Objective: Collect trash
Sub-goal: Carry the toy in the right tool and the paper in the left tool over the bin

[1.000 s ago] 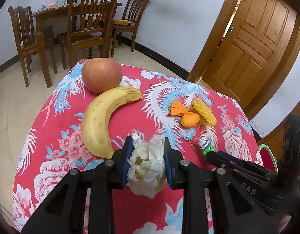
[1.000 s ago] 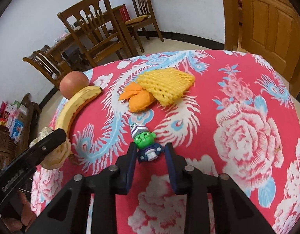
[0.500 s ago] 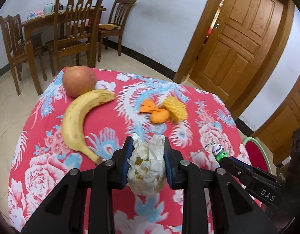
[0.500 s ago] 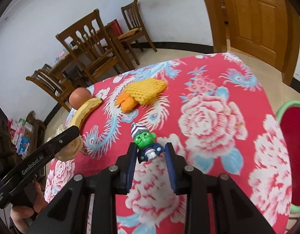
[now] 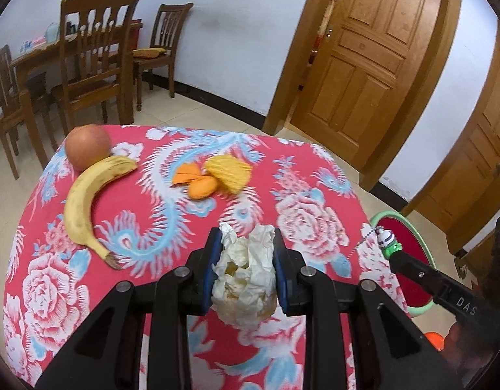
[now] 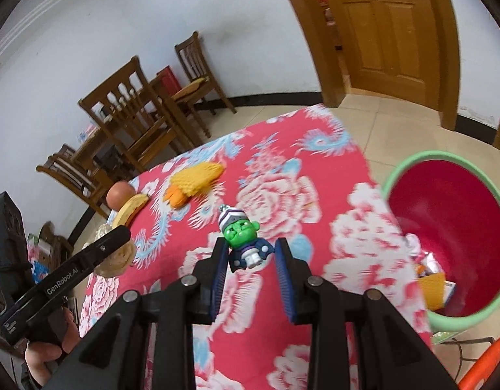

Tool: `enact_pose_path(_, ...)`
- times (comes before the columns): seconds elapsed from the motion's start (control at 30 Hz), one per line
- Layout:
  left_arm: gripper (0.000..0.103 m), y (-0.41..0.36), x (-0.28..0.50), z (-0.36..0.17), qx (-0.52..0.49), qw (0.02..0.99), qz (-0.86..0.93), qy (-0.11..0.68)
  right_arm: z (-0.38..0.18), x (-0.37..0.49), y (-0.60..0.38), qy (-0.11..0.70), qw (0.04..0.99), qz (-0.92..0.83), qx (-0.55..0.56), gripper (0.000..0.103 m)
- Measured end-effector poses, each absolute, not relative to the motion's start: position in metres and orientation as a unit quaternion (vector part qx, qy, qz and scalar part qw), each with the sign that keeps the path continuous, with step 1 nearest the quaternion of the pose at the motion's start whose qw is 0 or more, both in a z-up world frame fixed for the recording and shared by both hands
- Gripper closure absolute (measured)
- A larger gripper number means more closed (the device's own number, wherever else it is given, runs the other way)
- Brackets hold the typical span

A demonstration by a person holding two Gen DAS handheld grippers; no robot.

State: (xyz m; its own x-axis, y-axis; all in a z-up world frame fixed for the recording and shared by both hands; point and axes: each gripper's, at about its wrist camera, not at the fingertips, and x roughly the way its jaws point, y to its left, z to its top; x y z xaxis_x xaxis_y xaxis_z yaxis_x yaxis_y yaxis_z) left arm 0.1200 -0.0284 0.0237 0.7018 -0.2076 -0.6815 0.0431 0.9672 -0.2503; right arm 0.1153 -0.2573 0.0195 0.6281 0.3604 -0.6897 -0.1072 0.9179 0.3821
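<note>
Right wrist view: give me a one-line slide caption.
Right tongs carry a green toy figure above the floral tablecloth, beside a red bin already holding scraps.

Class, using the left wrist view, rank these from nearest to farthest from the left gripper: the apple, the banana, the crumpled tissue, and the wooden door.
1. Crumpled tissue: clamped between the left gripper's jaws.
2. Banana: on the cloth, ahead and to the left.
3. Apple: at the table's far left corner, beyond the banana's tip.
4. Wooden door: across the floor, far right.
</note>
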Motion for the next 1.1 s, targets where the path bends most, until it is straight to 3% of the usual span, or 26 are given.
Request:
enact_pose_path(0.57,0.073,-0.12,0.129,0.031,-0.067,0.907,-0.139,0.392,0.029,0.086,-0.357,0.374,0.903,0.056,0.203,0.071)
enact_pose_path(1.1,0.073,-0.213,0.145,0.015,-0.03,0.882,-0.216,0.419,-0.002,0.083,-0.435,0.389,0.886,-0.014,0.253,0.071)
